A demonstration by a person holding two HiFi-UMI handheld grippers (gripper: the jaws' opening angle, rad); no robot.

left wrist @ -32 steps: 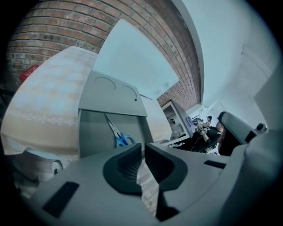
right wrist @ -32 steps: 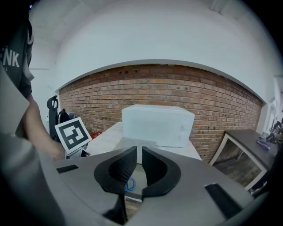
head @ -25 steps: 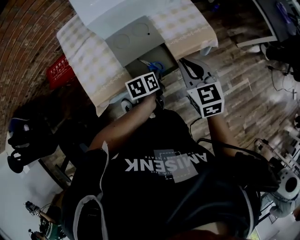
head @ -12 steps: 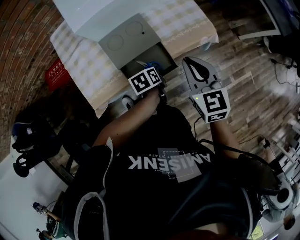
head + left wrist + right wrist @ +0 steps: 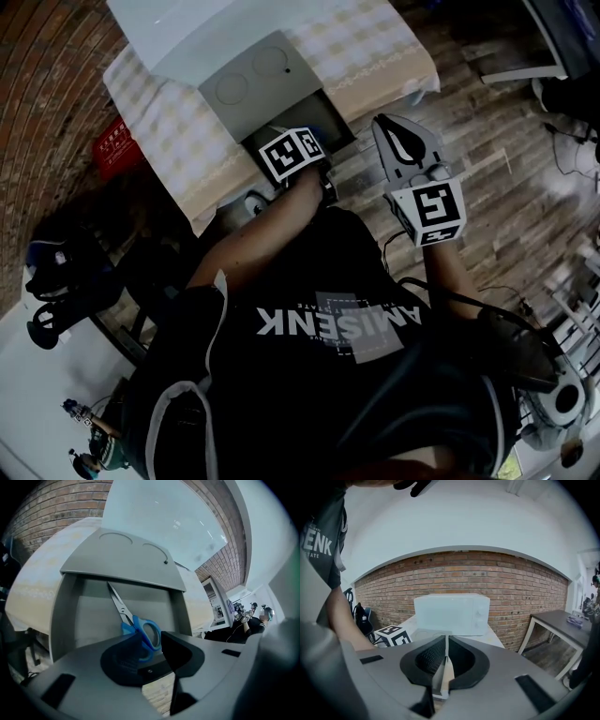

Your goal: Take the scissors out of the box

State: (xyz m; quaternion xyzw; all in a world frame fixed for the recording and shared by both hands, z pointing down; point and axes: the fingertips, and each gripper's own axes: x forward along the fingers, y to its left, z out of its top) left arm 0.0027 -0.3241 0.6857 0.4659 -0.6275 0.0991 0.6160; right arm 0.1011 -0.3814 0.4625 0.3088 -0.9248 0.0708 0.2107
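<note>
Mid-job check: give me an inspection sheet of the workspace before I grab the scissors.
Surface: clothed table.
Job's things: box, lid slid back; scissors inside, blue handles nearest.
Clutter: microwave behind the box.
Grippers: left gripper over the box, fingers opening, a handle between them, no grip; right gripper shut, empty.
Cables: cable by the right arm.
Surroundings: brick wall, wood floor.

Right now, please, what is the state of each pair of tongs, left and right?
Left tongs: opening, gripping nothing; the blue handle of the scissors lies in the gap between the jaws.
Right tongs: closed, empty.
</note>
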